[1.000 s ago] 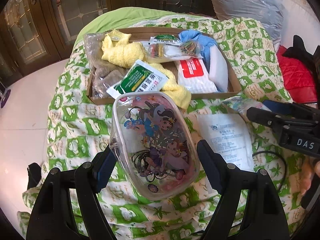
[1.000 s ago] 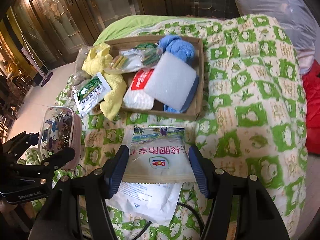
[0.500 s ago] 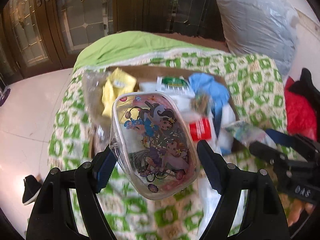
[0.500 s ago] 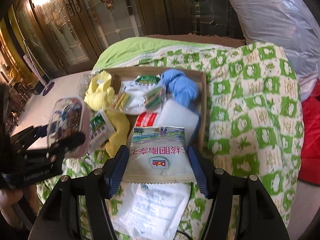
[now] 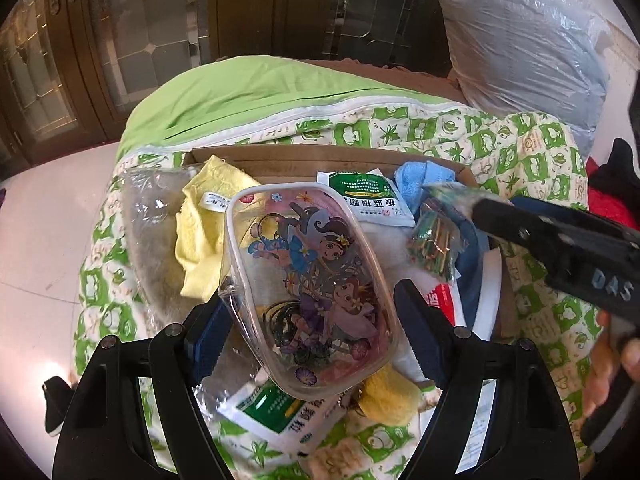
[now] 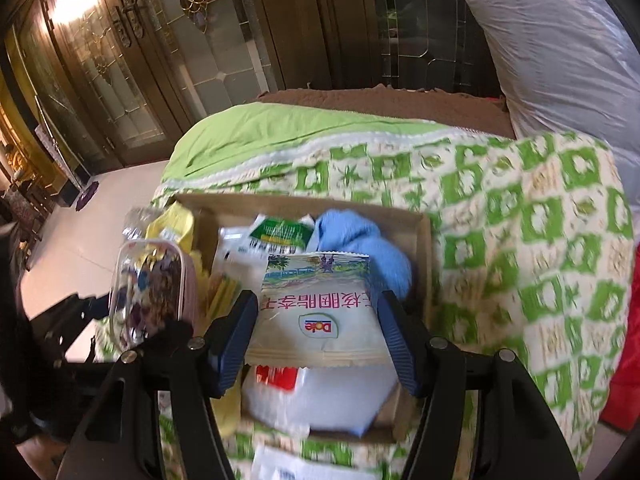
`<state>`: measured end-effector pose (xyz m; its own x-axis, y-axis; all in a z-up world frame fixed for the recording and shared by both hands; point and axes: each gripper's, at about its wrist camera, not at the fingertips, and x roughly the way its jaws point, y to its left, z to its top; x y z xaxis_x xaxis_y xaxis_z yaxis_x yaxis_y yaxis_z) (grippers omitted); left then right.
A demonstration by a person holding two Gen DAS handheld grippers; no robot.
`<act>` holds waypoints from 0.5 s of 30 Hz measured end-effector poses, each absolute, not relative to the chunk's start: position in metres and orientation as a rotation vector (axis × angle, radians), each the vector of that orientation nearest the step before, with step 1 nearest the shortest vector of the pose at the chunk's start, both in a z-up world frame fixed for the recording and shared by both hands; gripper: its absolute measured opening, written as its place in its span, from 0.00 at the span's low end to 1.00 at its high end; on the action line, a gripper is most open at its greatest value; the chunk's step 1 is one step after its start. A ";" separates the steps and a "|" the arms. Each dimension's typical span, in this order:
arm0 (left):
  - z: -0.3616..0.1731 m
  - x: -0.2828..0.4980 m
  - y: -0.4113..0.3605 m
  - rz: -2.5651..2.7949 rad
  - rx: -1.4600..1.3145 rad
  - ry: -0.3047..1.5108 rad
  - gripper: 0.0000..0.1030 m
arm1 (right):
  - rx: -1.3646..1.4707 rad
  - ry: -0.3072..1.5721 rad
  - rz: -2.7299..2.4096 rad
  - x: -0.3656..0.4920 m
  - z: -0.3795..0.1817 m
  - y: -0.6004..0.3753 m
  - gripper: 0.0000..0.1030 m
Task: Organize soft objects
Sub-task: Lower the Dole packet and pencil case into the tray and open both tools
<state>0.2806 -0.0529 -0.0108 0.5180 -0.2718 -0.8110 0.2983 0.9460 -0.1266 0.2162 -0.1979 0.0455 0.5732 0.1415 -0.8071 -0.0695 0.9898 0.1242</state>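
Note:
My left gripper (image 5: 312, 322) is shut on a clear cartoon-printed pouch (image 5: 308, 280) and holds it above the cardboard box (image 5: 304, 158) on the bed. The pouch also shows in the right wrist view (image 6: 150, 288). My right gripper (image 6: 316, 336) is shut on a white Dole snack packet (image 6: 316, 316), held over the box (image 6: 424, 240). In the box lie a yellow cloth (image 5: 200, 236), a blue cloth (image 6: 360, 252), green-and-white sachets (image 5: 366, 196), a small bag of coloured sticks (image 5: 434, 236) and a white pack with a red label (image 6: 320, 396).
The box sits on a green-and-white patterned quilt (image 6: 520, 240). A plastic-wrapped pillow (image 5: 520, 40) stands at the back right. Red fabric (image 5: 612, 208) lies at the right. Glass-panelled doors (image 6: 120, 80) and white floor (image 5: 40, 220) are to the left. A sachet (image 5: 276, 408) lies below the pouch.
Both grippers have lifted and moved forward with their loads, from the quilt in front of the box to over the box. The grips are unchanged.

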 end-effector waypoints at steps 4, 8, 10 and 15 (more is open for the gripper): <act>-0.015 0.285 -0.053 -0.371 0.029 0.964 0.77 | 0.100 0.934 0.124 0.227 0.035 -0.197 0.61; -0.016 0.287 -0.053 -0.375 0.034 0.944 0.77 | 0.101 0.925 0.136 0.236 0.026 -0.195 0.61; -0.016 0.288 -0.054 -0.376 0.039 0.938 0.77 | 0.098 0.925 0.139 0.242 0.021 -0.193 0.62; -0.017 0.287 -0.056 -0.372 0.055 0.924 0.77 | 0.085 0.922 0.148 0.246 0.016 -0.187 0.63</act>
<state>0.2870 -0.0560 -0.0168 0.5434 -0.2903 -0.7877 0.3368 0.9349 -0.1122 0.2461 -0.1869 0.0161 0.5950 0.1640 -0.7868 -0.0913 0.9864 0.1365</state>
